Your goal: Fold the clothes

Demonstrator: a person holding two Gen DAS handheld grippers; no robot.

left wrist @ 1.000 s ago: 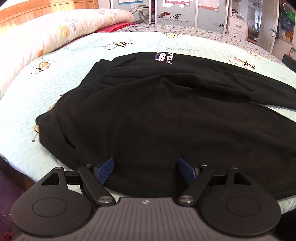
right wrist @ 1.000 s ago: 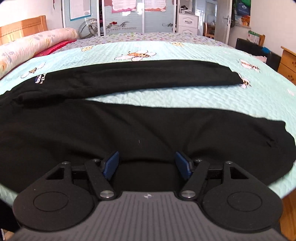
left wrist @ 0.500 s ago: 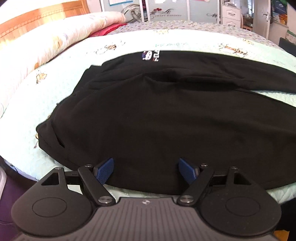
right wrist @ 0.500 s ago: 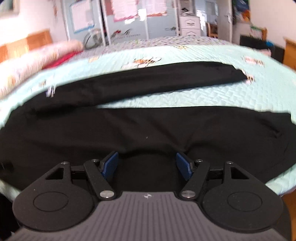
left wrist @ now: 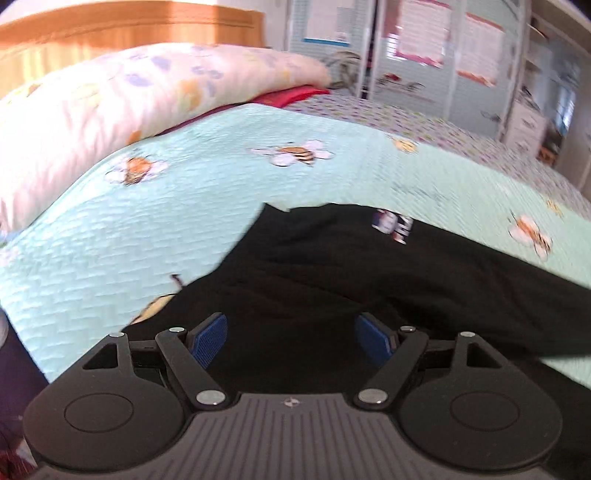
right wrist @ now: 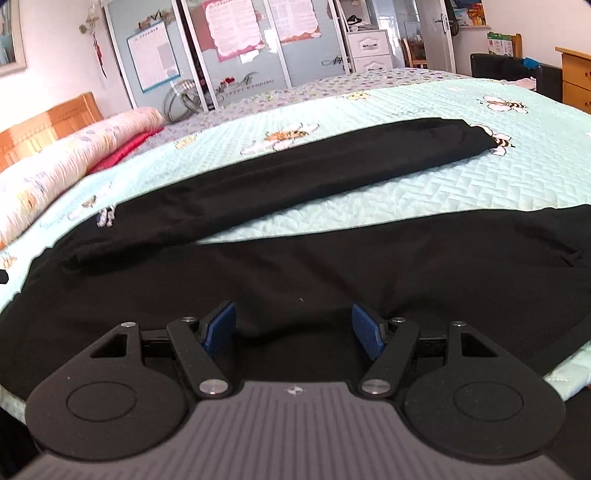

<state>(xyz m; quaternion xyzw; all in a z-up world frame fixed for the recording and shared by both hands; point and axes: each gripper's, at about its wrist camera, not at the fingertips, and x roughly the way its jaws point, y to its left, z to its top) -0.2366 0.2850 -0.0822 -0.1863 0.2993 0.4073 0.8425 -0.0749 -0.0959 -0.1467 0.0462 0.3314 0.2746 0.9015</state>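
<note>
A pair of black trousers (right wrist: 295,258) lies spread on the mint bee-print bedspread (right wrist: 424,195), its far leg (right wrist: 332,170) stretched to the right. A small white logo (left wrist: 393,225) marks the waist end. My left gripper (left wrist: 291,338) hovers open over the waist end of the trousers (left wrist: 332,280), nothing between its blue pads. My right gripper (right wrist: 293,326) hangs open above the near leg, its pads clear of the cloth.
A floral quilt roll (left wrist: 110,110) and a wooden headboard (left wrist: 110,33) lie at the left. Wardrobe doors with posters (right wrist: 240,48) stand behind the bed. A wooden cabinet (right wrist: 576,74) and a dark chair (right wrist: 498,66) sit at the right. The bed's near edge (right wrist: 569,369) runs beneath my grippers.
The left gripper has risen and swung left toward the waist end, so more pillow and headboard show. The right view has rolled a little and stayed over the near leg. Both stay open.
</note>
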